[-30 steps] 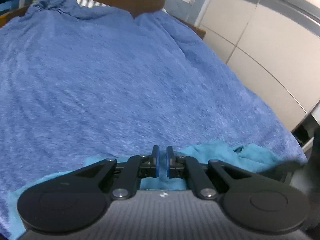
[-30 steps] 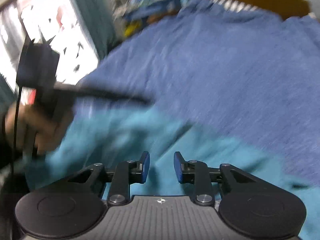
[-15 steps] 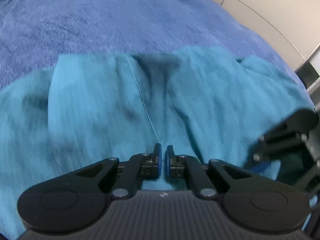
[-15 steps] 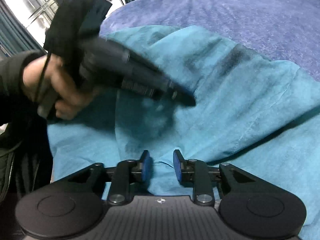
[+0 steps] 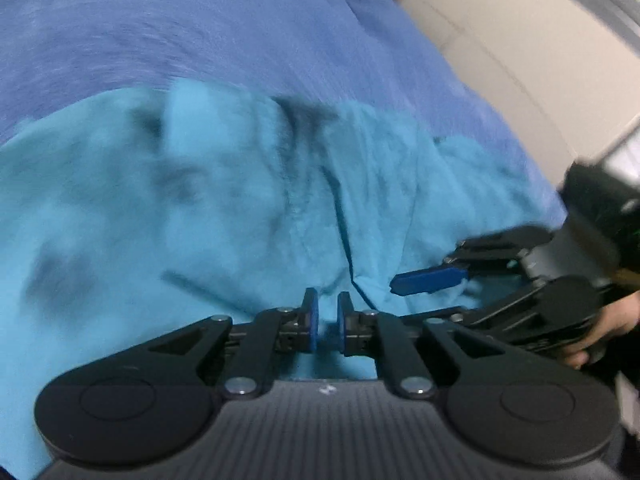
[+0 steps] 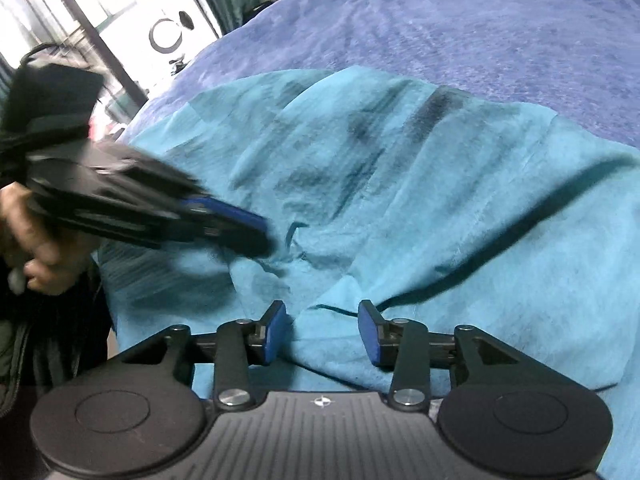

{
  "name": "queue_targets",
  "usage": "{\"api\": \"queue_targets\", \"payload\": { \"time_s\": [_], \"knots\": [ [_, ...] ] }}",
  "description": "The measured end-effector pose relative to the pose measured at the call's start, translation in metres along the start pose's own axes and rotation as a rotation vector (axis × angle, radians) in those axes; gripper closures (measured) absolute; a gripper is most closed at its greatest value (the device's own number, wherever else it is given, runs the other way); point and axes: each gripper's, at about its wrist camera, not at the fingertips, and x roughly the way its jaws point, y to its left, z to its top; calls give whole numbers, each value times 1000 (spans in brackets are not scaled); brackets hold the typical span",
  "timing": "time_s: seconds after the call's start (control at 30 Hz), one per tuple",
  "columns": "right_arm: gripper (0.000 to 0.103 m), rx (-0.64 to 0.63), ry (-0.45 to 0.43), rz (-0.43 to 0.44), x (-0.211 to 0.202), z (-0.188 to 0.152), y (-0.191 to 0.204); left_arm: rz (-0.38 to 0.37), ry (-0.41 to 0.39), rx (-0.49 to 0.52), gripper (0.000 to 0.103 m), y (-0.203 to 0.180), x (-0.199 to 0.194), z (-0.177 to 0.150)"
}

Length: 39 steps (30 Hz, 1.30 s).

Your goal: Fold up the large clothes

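A large teal garment point(image 5: 200, 200) lies rumpled on a blue bedcover point(image 5: 200, 20), with folds and dark creases across it. My left gripper point(image 5: 328, 322) hovers low over its near part. The pads stand almost together, just starting to part, and I see nothing pinched between them. In the right wrist view the garment point(image 6: 420, 184) fills the middle. My right gripper point(image 6: 322, 332) sits over a folded edge with its jaws opening. That edge runs between the pads, which do not press on it. The left gripper point(image 6: 256, 232) shows blurred at the left, its tips down on the cloth. The right gripper point(image 5: 432, 292) shows at the right.
The bedcover point(image 6: 440, 20) stretches bare beyond the garment. Pale wardrobe panels point(image 5: 520, 60) stand off the bed's right side. A bright window with curtains point(image 6: 120, 20) is at the left. A person's hands point(image 6: 36, 248) point(image 5: 612, 320) hold the grippers at the bed's near edge.
Both grippers came down close over the teal garment, which now lies spread on the bed. The right jaws have widened. The left gripper has swung toward the right one.
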Motion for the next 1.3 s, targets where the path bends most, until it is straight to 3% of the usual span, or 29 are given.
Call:
{"api": "queue_targets", "payload": {
  "time_s": [0.1, 0.33, 0.4, 0.47, 0.53, 0.6, 0.73, 0.83, 0.9, 0.97, 1.03, 1.17, 1.3],
  "knots": [
    [49, -27, -16, -32, 6, -4, 10, 15, -57, -122, 87, 8, -36, -22],
    [48, -66, -78, -115, 11, -16, 26, 84, -126, -184, 87, 8, -104, -69],
    [48, -61, -101, -127, 11, -19, 27, 154, -174, -187, 81, 13, -122, -73],
    [48, -56, -121, -137, 10, -23, 29, 264, -241, -216, 60, 24, -138, -73],
    [48, -49, -132, -143, 9, -24, 29, 372, -301, -276, 52, 39, -150, -73],
    [48, -42, -139, -145, 9, -26, 30, 410, -328, -367, 45, 53, -157, -74],
    [48, -30, -153, -143, 10, -27, 29, 403, -303, -560, 43, 86, -155, -80],
    [48, -18, -161, -138, 9, -29, 27, 381, -264, -599, 33, 91, -147, -79],
    [47, -11, -165, -133, 9, -30, 26, 319, -222, -646, 32, 94, -136, -79],
    [47, 1, -174, -128, 10, -31, 25, 372, -216, -682, 31, 90, -128, -86],
    [47, 5, -182, -126, 10, -33, 25, 370, -204, -757, 31, 91, -121, -99],
    [47, 10, -196, -123, 11, -35, 23, 259, -185, -916, 31, 92, -106, -131],
    [46, 12, -202, -121, 12, -35, 23, 127, -291, -937, 31, 98, -102, -135]
  ]
}}
